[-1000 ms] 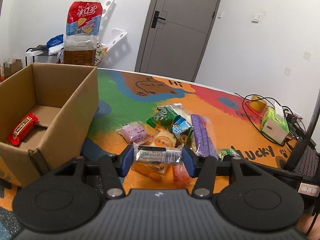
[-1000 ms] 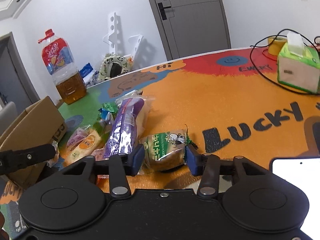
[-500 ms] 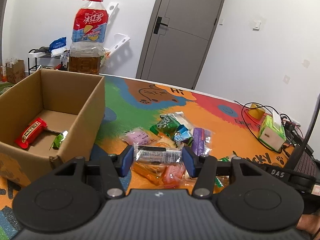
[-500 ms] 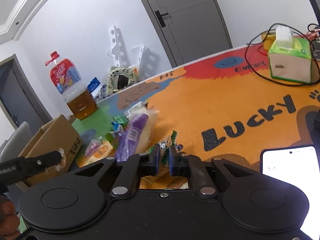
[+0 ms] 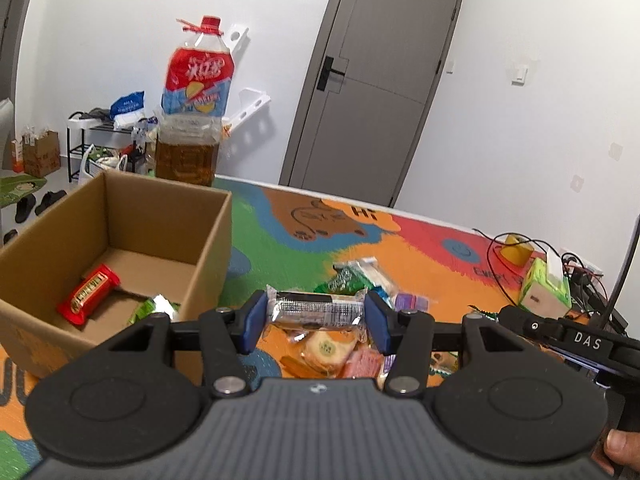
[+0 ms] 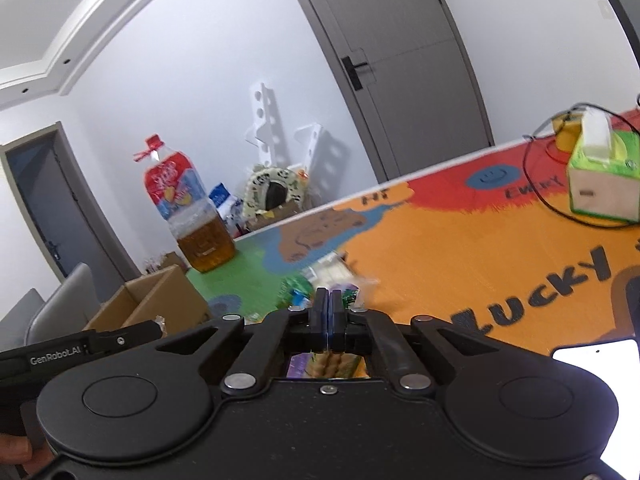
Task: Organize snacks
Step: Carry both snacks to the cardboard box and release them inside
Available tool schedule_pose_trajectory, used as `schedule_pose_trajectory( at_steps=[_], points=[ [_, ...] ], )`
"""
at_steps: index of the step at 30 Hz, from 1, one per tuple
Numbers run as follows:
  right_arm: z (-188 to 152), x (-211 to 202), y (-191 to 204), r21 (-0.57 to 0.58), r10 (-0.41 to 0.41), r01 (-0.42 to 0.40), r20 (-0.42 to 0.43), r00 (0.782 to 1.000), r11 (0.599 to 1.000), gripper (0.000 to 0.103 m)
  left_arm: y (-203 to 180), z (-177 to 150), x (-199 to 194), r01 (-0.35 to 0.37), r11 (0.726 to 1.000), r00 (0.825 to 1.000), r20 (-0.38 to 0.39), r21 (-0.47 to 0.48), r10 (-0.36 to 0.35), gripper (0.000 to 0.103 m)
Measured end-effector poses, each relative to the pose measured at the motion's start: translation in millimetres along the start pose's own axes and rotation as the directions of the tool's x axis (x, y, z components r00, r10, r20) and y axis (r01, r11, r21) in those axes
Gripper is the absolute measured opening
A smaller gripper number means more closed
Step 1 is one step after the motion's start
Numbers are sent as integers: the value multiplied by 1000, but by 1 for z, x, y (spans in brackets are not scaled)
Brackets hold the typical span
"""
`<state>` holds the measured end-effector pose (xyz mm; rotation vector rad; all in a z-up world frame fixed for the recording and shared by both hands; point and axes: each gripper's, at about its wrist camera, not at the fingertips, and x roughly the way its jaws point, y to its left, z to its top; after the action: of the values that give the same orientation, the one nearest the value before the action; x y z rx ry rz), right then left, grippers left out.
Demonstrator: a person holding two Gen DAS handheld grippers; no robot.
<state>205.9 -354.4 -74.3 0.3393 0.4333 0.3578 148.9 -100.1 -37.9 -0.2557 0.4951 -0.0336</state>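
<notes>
My left gripper is shut on a clear-wrapped dark snack bar and holds it above the table, just right of the open cardboard box. The box holds a red snack bar and a green packet. A pile of snack packets lies on the colourful mat below and beyond the left gripper. My right gripper is raised above the pile with its jaws pressed together; a green-edged packet shows just beside the pads, and I cannot tell whether it is pinched. The box also shows in the right wrist view.
A large bottle of amber liquid stands behind the box. A green tissue box and cables sit at the far right of the table. A white phone lies near the front right edge. A grey chair stands left.
My left gripper lifted the clear-wrapped bar and swung toward the box. My right gripper closed around the green panda packet, then rose and tilted up away from the pile.
</notes>
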Motion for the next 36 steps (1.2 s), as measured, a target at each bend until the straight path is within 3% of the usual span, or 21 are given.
schedule_pose_trajectory(
  at_steps=[21, 27, 31, 33, 36],
  points=[
    [28, -2, 66, -71, 169, -165, 58, 984, 984, 1, 33, 34, -38, -84, 996, 993, 88, -15, 85, 52],
    [29, 8, 84, -101, 199, -195, 38, 979, 976, 1, 55, 37, -40, -114, 992, 989, 86, -44, 118, 52],
    [24, 14, 75, -59, 168, -169, -25, 985, 984, 1, 71, 37, -41, -133, 989, 987, 81, -64, 138, 52],
    [18, 15, 69, -54, 142, -145, -58, 988, 988, 4, 80, 37, -40, -139, 987, 987, 76, -79, 145, 52],
    [5, 14, 65, -58, 102, -110, -120, 987, 992, 21, 92, 35, -40, -146, 985, 986, 72, -97, 153, 52]
  ],
)
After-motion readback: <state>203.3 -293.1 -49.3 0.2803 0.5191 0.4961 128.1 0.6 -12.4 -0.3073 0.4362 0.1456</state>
